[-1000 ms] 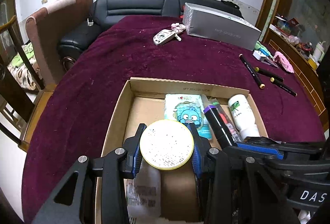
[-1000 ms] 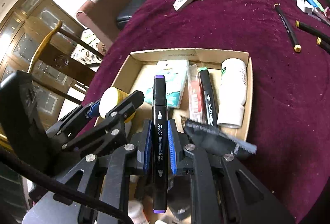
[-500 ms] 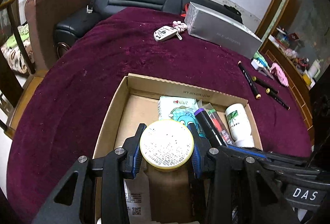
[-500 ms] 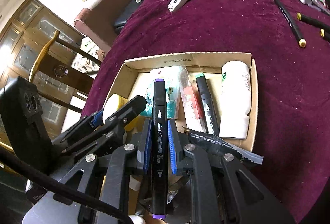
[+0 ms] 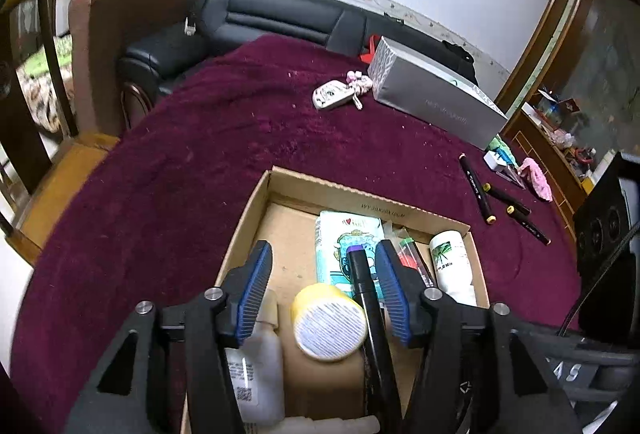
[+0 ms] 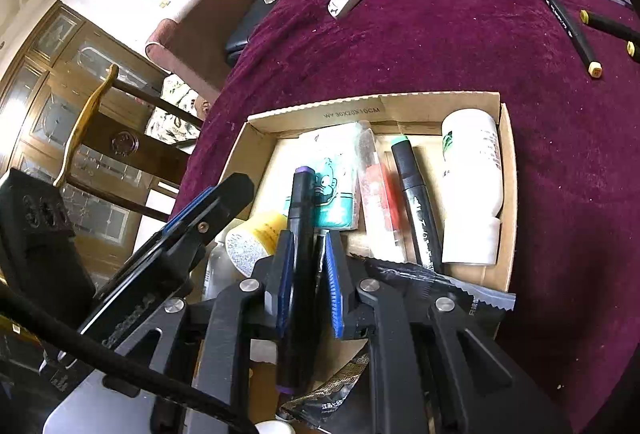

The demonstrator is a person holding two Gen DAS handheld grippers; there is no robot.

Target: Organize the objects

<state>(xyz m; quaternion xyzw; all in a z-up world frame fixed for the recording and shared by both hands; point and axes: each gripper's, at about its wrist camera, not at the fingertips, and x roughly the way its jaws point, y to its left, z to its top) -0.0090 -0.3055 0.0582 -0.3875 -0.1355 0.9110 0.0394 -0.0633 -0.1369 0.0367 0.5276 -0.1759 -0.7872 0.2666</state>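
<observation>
Two grippers over the cardboard box, near edge of the maroon-covered tabletop. Left gripper: fingers spread wide, holding nothing; yellow round tin lies in the box between and below them, apparently untouched by either pad. Right gripper: fingers around the purple-capped marker, left pad against the barrel, a narrow gap showing at the right pad; looks loosened rather than clamped, but cannot tell for certain. Marker points toward 12 o'clock, its cap over the teal tissue pack. Already in the box: tissue pack, a red item in clear wrap, a green-capped marker, a white bottle along the 3 o'clock wall, a pale bottle at the near left, a black serrated sachet over the near rim. Judgement: well along, tin deposited, marker about placed. Left outside: three black markers at 2 o'clock from the box in the left wrist view, a key fob at 12 o'clock, small pink and green bits beyond the markers. Grey carton at far 1 o'clock looks too long for the box.
</observation>
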